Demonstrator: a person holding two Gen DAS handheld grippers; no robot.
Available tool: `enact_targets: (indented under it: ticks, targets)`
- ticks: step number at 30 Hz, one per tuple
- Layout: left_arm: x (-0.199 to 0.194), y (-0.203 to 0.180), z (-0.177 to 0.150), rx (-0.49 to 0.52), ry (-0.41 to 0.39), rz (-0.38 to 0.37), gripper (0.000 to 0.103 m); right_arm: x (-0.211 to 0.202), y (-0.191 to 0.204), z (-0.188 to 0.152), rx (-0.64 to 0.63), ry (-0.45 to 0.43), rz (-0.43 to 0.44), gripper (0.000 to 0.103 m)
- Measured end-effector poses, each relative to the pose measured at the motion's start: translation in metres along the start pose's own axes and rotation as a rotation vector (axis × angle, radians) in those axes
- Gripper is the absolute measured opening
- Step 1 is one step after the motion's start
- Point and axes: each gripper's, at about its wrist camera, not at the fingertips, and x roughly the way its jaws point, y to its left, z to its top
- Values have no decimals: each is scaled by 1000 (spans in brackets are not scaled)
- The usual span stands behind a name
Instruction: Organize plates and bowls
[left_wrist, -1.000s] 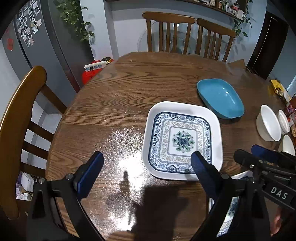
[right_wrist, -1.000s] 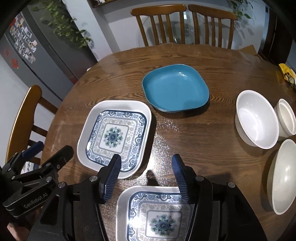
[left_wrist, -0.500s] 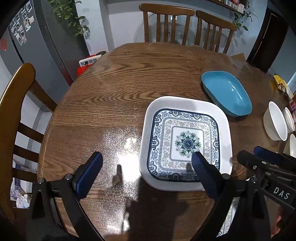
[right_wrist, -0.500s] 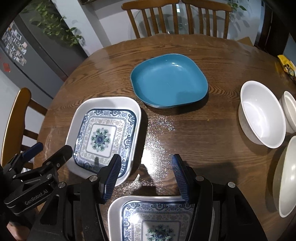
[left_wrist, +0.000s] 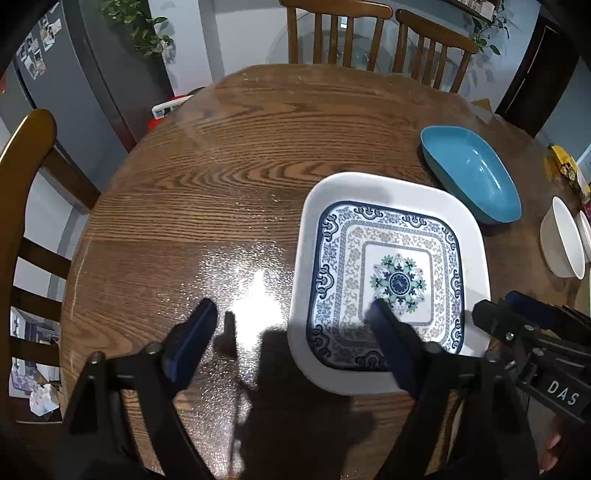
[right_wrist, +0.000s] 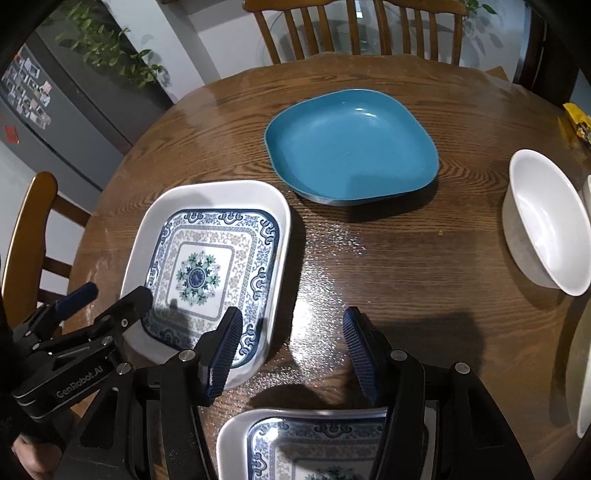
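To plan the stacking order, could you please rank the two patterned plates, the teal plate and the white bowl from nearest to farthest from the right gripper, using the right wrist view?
From the right gripper:
1. Near patterned plate, just beneath the fingers.
2. Far patterned plate, left, beside the left finger.
3. Teal plate ahead and white bowl far right: too close to call.
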Motion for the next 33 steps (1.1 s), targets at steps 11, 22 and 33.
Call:
enact_targets:
  ticks: [11,22,33]
  targets:
    - [10,-4,-2,7,5,-30,24,12,15,1,-80,-5,-35,21]
    - [-12,-7,-15,23,-26,-31,22,-13,25,-8,-94,-71,-31,10]
    - [-71,-19,-37,34,-117,-47,21,-66,17,-27,-101,-144,-3,10]
